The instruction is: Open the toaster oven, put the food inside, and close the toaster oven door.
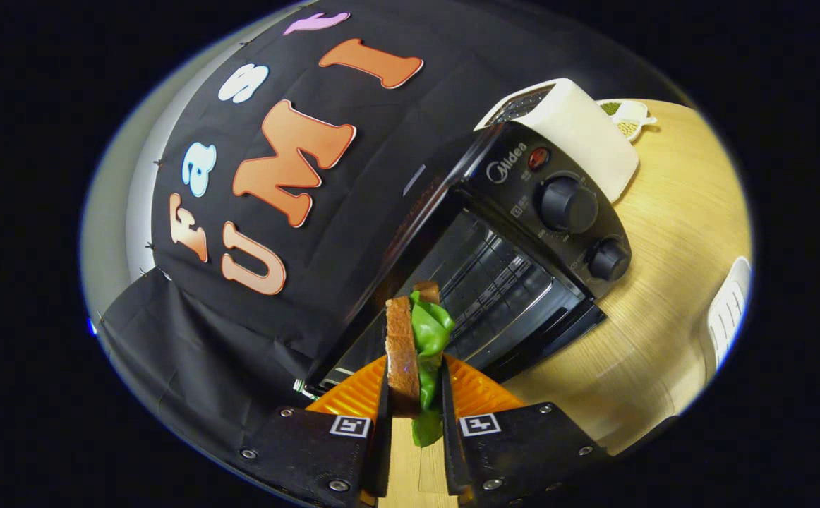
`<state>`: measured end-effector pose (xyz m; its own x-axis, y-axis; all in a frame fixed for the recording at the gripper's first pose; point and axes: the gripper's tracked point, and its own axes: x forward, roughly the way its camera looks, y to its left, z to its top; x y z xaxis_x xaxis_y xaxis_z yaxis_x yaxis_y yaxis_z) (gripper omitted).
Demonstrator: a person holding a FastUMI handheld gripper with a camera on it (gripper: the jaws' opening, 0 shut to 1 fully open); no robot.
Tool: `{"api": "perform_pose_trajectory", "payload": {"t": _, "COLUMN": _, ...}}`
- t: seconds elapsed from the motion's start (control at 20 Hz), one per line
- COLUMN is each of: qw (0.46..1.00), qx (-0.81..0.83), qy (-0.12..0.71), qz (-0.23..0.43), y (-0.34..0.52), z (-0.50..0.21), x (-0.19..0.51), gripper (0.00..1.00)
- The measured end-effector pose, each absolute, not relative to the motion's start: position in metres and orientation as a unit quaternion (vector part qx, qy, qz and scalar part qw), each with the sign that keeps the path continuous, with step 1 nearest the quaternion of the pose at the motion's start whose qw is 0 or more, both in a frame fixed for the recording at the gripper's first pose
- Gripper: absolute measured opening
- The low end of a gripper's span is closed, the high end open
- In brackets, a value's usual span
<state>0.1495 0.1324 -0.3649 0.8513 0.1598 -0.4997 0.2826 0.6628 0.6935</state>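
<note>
I hold the sandwich upright w/ the fingers nearly closed, both pressing its bread faces, lettuce bulging on one side. The toaster oven sits just ahead on the table, door open, rack showing; an orange plate lies between fingers & oven mouth. Risks, as I judge them: sandwich standing on edge may catch the oven's top frame or the door going in; lettuce looks loose & could slide out; a hard squeeze may crush the bread. A white toaster stands behind the oven, clear of the path.
</note>
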Motion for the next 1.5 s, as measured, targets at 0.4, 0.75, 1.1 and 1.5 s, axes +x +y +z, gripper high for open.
{"api": "perform_pose_trajectory", "payload": {"t": 0.4, "qw": 0.870, "qx": 0.435, "qy": 0.218, "qz": -0.076, "y": 0.122, "z": -0.381, "x": 0.187, "gripper": 0.32}}
{"api": "perform_pose_trajectory", "payload": {"t": 0.75, "qw": 0.897, "qx": 0.387, "qy": 0.187, "qz": -0.106, "y": 0.117, "z": -0.389, "x": 0.207, "gripper": 0.34}}
{"api": "perform_pose_trajectory", "payload": {"t": 1.1, "qw": 0.929, "qx": 0.241, "qy": 0.247, "qz": -0.133, "y": 0.099, "z": -0.393, "x": 0.185, "gripper": 0.71}}
{"api": "perform_pose_trajectory", "payload": {"t": 1.5, "qw": 0.953, "qx": 0.063, "qy": 0.286, "qz": -0.080, "y": 0.101, "z": -0.355, "x": 0.141, "gripper": 0.96}}
